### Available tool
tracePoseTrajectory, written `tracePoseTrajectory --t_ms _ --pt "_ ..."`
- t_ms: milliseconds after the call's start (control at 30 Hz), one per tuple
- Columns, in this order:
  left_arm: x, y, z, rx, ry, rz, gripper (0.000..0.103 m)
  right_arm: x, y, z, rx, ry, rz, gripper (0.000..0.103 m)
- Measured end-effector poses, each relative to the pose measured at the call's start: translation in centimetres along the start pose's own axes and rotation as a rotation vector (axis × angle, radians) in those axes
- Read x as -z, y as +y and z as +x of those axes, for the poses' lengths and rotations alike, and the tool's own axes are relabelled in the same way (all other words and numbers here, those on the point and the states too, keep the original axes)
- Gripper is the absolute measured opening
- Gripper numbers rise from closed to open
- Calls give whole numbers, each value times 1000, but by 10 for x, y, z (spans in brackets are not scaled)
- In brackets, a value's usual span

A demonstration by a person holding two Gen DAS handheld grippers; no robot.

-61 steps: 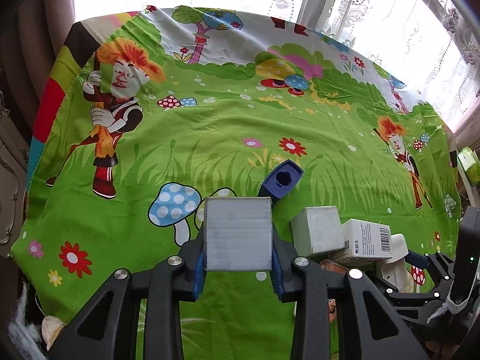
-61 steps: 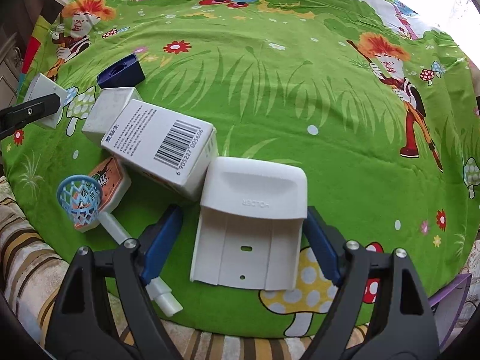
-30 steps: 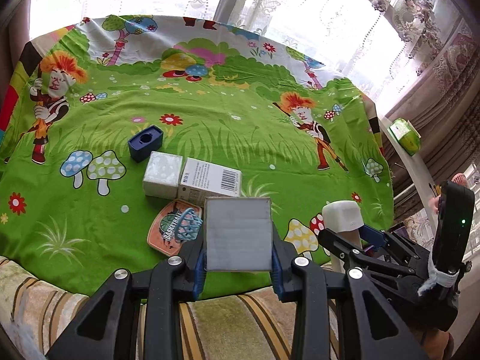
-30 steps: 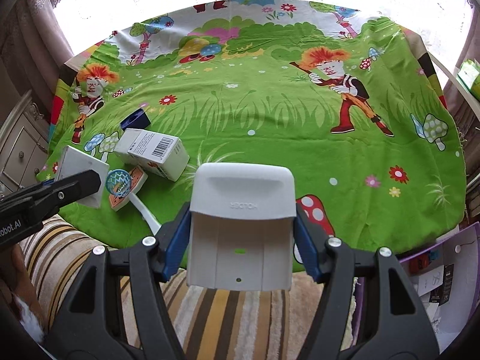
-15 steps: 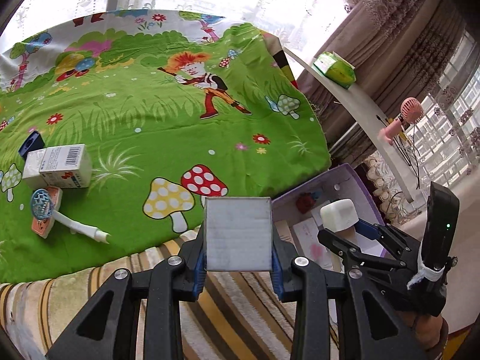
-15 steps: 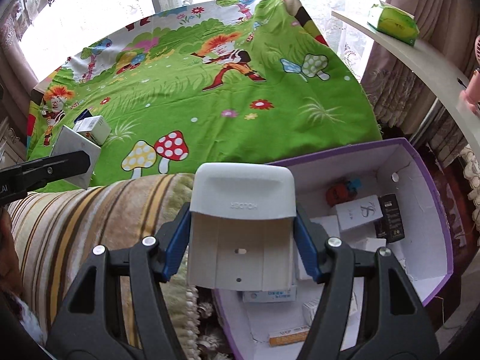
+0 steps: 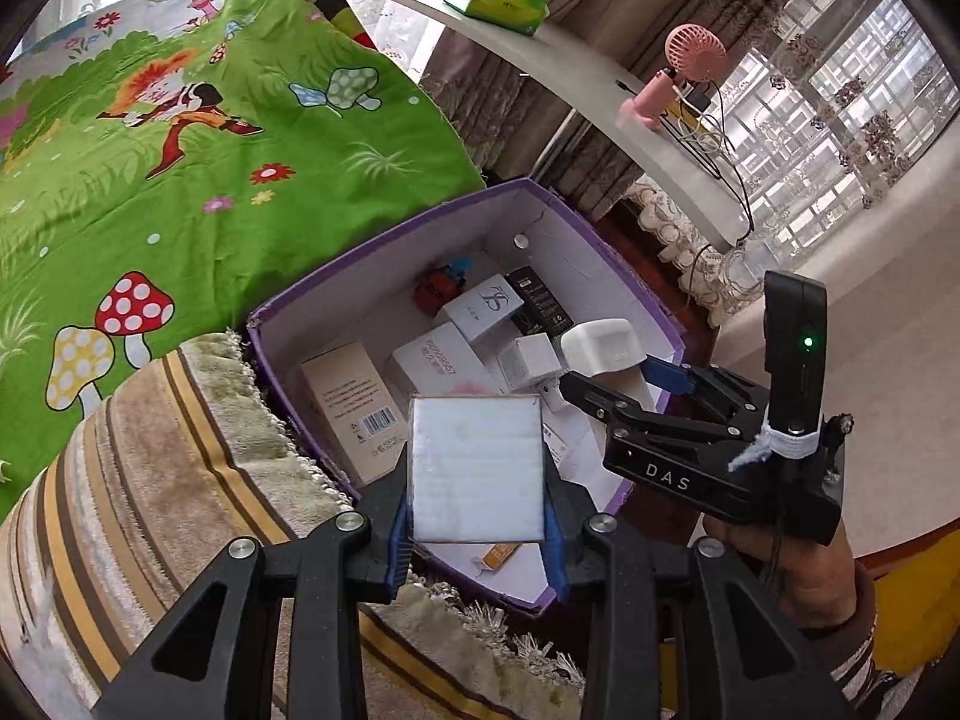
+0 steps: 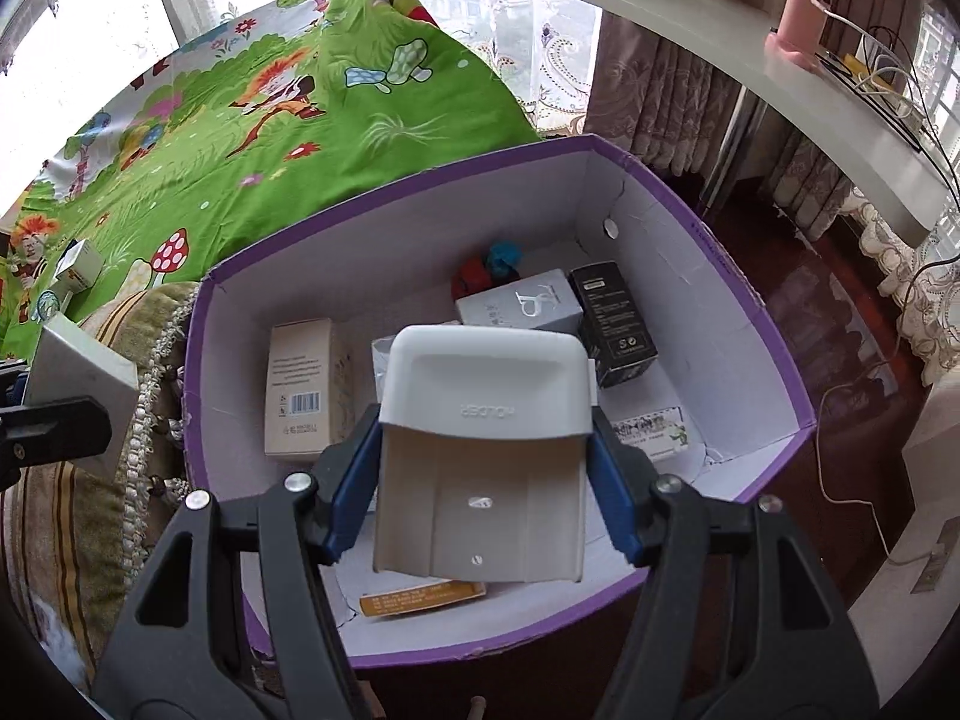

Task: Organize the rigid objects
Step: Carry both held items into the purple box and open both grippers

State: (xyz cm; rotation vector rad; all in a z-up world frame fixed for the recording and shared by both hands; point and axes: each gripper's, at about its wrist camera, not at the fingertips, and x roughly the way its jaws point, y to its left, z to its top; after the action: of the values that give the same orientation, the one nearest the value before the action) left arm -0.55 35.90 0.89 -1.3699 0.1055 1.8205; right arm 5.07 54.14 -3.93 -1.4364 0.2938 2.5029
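The white holder (image 8: 483, 462), pinched in the right tongs (image 8: 480, 504), now hangs over the open purple box (image 8: 774, 336); half a second ago it was only nearing the rim. The grey-white square box (image 7: 477, 468), gripped by the left tongs (image 7: 477, 513), has come over the box's near wall beside the striped cushion (image 7: 150, 480). The holder hides part of the cartons inside; the right tongs' grip, in the left view, is partly hidden behind its frame (image 7: 690, 450).

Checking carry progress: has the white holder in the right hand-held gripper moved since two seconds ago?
Yes. The white holder has gone from over the green mushroom cloth rightward to above the purple box.
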Motion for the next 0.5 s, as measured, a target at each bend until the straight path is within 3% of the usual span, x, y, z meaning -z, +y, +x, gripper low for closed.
tracePoseTrajectory --t_ms 233,367,500 --pt "5 -15 18 37 84 24 40 7 -13 1 -8 17 28 68" --pt "3 -9 16 40 73 -5 52 6 -11 0 -6 16 18 68" --pt "2 -2 12 37 59 -24 53 5 -7 0 -8 16 9 68"
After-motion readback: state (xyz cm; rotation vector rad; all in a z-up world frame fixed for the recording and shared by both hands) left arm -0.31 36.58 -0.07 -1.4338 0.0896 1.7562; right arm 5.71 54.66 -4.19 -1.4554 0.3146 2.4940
